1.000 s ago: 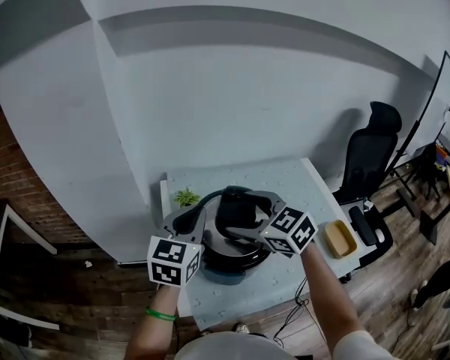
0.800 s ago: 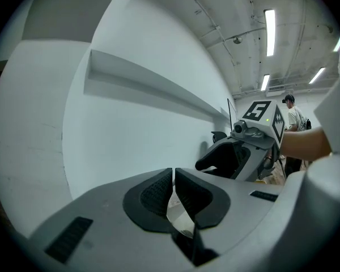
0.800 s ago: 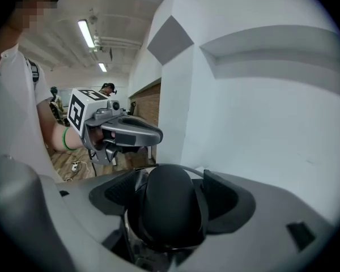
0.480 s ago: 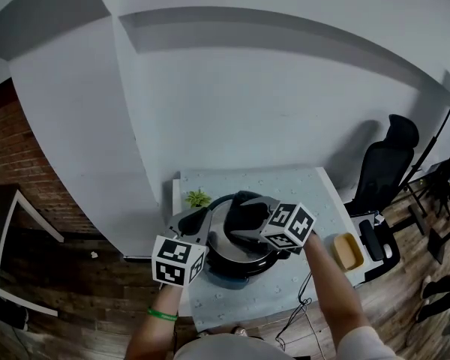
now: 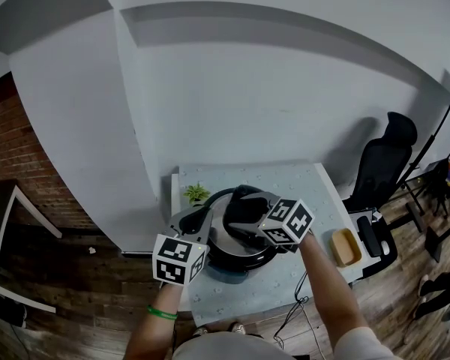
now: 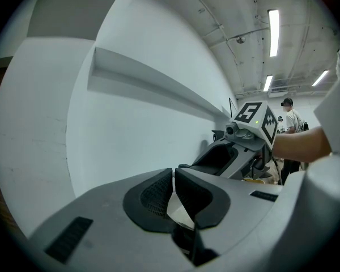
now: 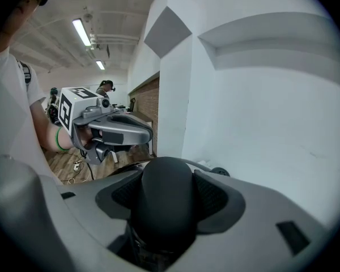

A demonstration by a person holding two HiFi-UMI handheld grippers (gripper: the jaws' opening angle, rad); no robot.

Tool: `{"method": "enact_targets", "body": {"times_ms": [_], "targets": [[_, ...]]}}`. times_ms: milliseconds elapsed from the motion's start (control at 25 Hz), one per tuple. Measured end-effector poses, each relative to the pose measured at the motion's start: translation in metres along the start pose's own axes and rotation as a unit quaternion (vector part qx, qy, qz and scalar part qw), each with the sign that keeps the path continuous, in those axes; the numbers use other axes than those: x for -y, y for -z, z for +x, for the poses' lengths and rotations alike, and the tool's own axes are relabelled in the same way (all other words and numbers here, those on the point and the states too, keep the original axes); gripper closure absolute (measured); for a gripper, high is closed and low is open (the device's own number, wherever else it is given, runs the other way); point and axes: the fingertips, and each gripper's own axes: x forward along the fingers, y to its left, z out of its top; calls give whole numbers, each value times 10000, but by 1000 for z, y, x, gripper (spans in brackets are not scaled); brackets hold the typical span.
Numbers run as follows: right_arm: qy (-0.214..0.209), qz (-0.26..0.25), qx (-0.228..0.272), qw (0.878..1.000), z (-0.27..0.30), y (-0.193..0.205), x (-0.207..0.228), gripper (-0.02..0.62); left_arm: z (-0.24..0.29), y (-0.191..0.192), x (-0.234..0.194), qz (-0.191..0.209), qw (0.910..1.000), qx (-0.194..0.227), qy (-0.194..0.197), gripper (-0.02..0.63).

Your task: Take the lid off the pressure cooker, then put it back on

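The pressure cooker (image 5: 244, 255) stands on the pale table (image 5: 307, 190), its steel lid (image 5: 221, 220) on top. My right gripper (image 5: 244, 203) reaches in from the right and is shut on the lid's black handle (image 7: 164, 200), which fills the space between its pads. At the cooker's left side, my left gripper (image 5: 201, 217) has its jaws pressed together on a thin pale metal edge (image 6: 178, 208); which part of the cooker that is stays hidden. Each gripper also shows in the other's view: the right gripper (image 6: 238, 152) and the left gripper (image 7: 116, 130).
A small green plant (image 5: 196, 193) sits at the table's back left corner, close to the cooker. A tan tray (image 5: 344, 247) lies at the table's right edge. A black office chair (image 5: 386, 163) stands to the right. A white wall rises right behind the table.
The head view has shifted a little, so the table sits more to the right. Both grippers keep their hold on the cooker, and the lid shows no clear movement.
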Motion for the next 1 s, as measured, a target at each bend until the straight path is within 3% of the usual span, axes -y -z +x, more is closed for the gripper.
{"method": "enact_targets", "body": {"times_ms": [360, 800, 1000], "targets": [[750, 493, -49, 9959, 0, 1, 6, 321, -15, 4, -2, -3, 9999, 0, 162, 583], [1889, 1270, -87, 9737, -5, 5, 15, 321, -24, 3, 1, 89, 9986, 7, 519, 583], [2125, 1374, -77, 9674, -6, 5, 17, 319, -26, 6, 4, 110, 9977, -17, 668, 583]]}}
